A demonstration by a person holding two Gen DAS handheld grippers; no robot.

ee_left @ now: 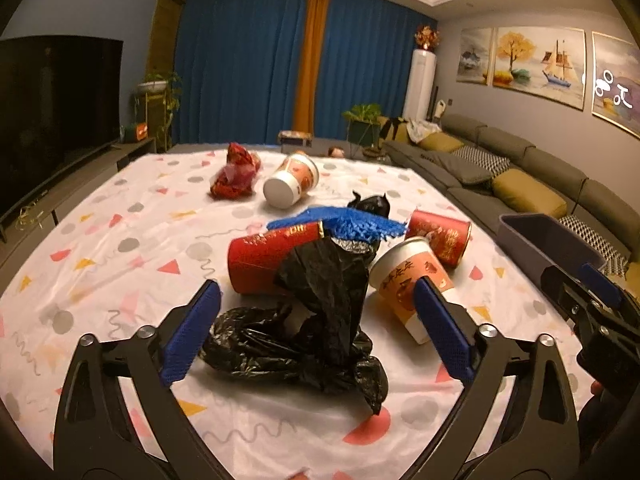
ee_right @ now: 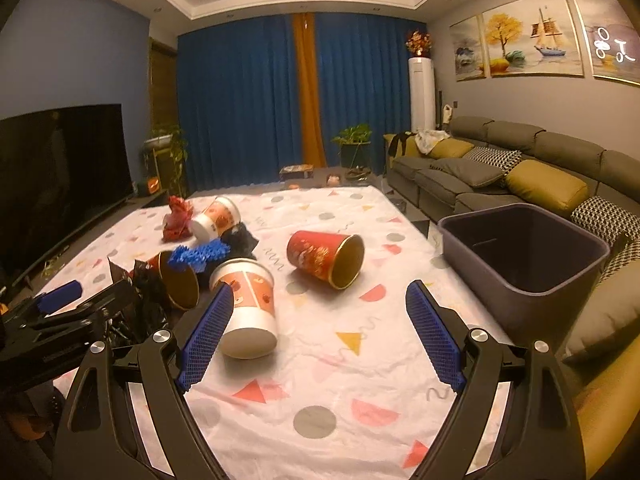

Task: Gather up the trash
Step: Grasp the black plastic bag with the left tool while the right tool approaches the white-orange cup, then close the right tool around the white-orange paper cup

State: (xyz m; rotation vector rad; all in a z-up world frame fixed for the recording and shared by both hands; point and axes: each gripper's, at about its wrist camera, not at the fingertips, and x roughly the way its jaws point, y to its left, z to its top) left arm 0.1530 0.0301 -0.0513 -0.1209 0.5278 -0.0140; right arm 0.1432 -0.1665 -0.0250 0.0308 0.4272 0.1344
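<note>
My left gripper is open, its blue pads standing on either side of a crumpled black plastic bag on the tablecloth. Behind the bag lie a red paper cup, a white-and-orange cup, a second red cup and a blue mesh scrap. My right gripper is open over the cloth. The white-and-orange cup lies by its left finger, and the red cup lies farther ahead. Farther back are another cup and a red wrapper.
A dark purple bin stands at the table's right edge, beside a grey sofa. A television stands to the left. Each gripper shows at the edge of the other's view: the right gripper, the left gripper.
</note>
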